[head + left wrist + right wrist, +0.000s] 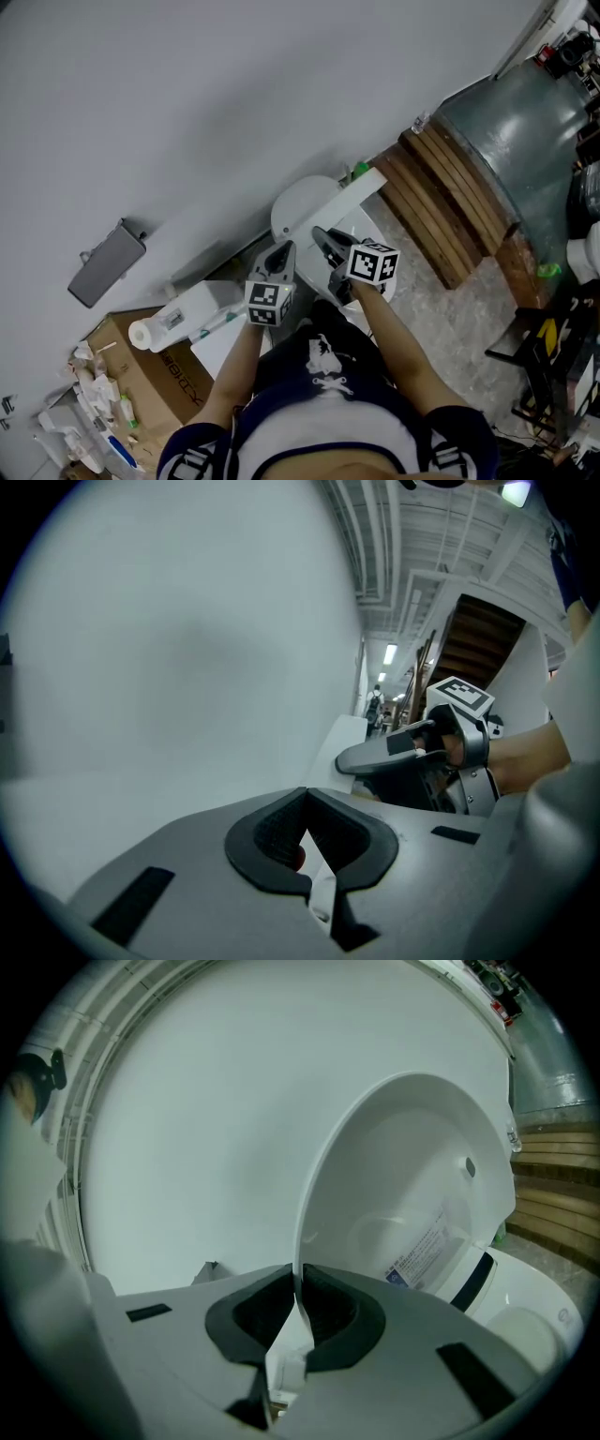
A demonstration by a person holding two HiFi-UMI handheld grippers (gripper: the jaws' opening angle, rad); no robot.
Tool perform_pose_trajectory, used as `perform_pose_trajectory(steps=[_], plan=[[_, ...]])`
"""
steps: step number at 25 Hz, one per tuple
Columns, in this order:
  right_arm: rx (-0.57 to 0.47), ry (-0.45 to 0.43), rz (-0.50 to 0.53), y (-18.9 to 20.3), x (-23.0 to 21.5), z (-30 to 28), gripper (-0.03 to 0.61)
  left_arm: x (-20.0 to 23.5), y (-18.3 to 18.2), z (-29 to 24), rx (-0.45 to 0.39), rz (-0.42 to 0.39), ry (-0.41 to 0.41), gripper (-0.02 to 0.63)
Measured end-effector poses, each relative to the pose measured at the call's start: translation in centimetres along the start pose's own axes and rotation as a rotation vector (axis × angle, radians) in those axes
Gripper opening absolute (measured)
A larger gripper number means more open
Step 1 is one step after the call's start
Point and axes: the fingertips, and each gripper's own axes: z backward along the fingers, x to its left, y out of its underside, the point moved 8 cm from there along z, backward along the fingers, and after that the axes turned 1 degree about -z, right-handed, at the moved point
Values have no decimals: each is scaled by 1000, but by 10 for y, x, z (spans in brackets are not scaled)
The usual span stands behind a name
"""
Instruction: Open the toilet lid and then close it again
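The white toilet lid (403, 1176) stands raised, its hollow inner face with a printed label turned to the right in the right gripper view. My right gripper (298, 1302) is shut on the lid's thin rim, one pad on each side. From the head view the lid (328, 208) rises near the wall, with the right gripper (321, 234) at its edge. My left gripper (281, 251) hovers just left of it, apart from the lid. In its own view the left gripper (305, 832) is shut with nothing between its pads, and the right gripper (352, 759) shows ahead.
The toilet seat and bowl (534, 1321) lie below right of the lid. A pale wall (187, 112) backs the toilet. A cardboard box (150, 370) and a paper roll (141, 335) sit at the left. Wooden steps (450, 202) and a grey-green tank (520, 122) stand at the right.
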Motion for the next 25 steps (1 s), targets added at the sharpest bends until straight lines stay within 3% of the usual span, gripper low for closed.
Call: perform_pose_trajectory(steps=[10, 16, 21, 25], plan=[[27, -27, 20, -21, 7, -42, 26, 17, -25, 5, -99, 39, -16, 5], [51, -48, 34, -32, 7, -66, 26, 21, -29, 4, -111, 48, -27, 5], [61, -54, 29, -41, 9, -83, 26, 32, -31, 3, -122, 55, -100, 5], [80, -43, 27, -45, 9, -96, 26, 40, -36, 3, -124, 71, -105, 5]])
